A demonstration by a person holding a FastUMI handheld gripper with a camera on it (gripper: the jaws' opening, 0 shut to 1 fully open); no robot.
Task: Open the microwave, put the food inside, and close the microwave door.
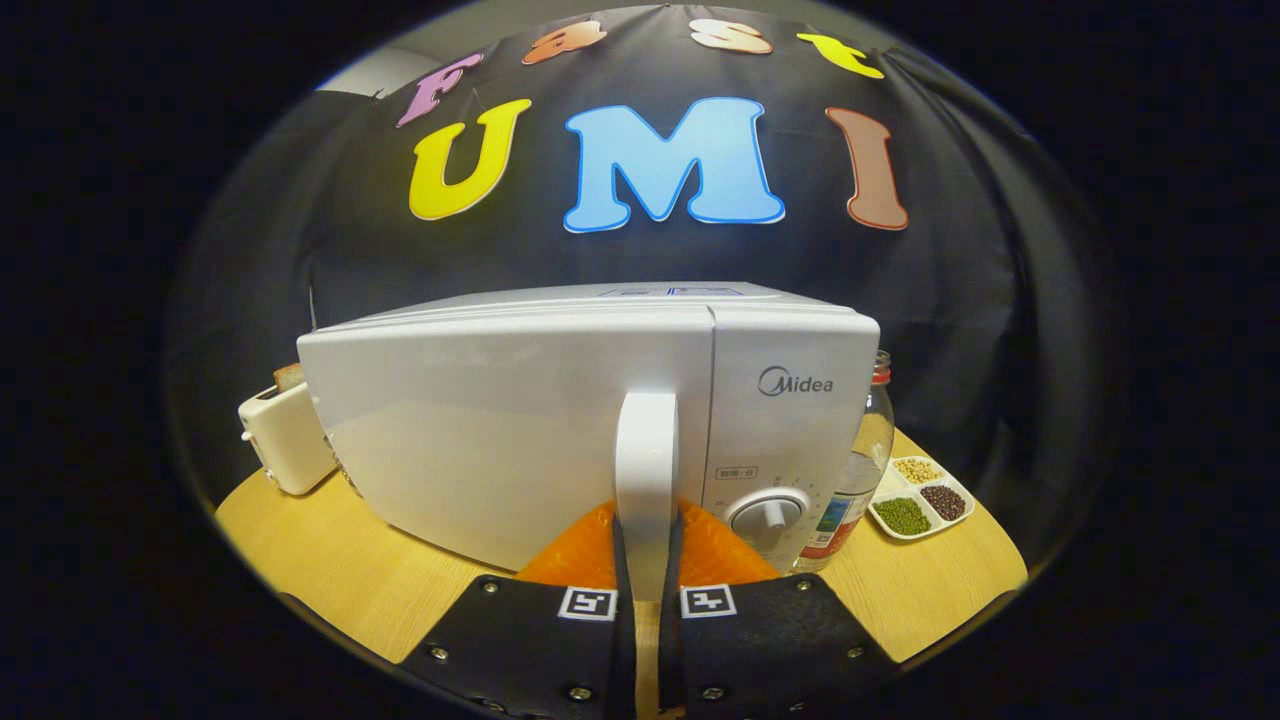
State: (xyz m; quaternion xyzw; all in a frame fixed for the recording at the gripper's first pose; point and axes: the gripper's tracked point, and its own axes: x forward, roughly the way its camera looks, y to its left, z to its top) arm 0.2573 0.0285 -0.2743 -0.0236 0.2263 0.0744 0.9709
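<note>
A white microwave [500, 420] stands on the wooden table [330, 570] straight ahead, very close. Its door looks closed, lying flush with the control panel and its round knob [768, 515]. The upright white door handle [647, 450] runs down between my two fingers. My gripper [647, 530] is shut on the handle's lower part, with a finger pressing on each side.
A cream toaster [285, 435] with bread in its slot sits left of the microwave. To the right stand a clear bottle [865, 470] and a white divided dish [920, 500] of beans and grains. The table's round edge lies near on both sides.
</note>
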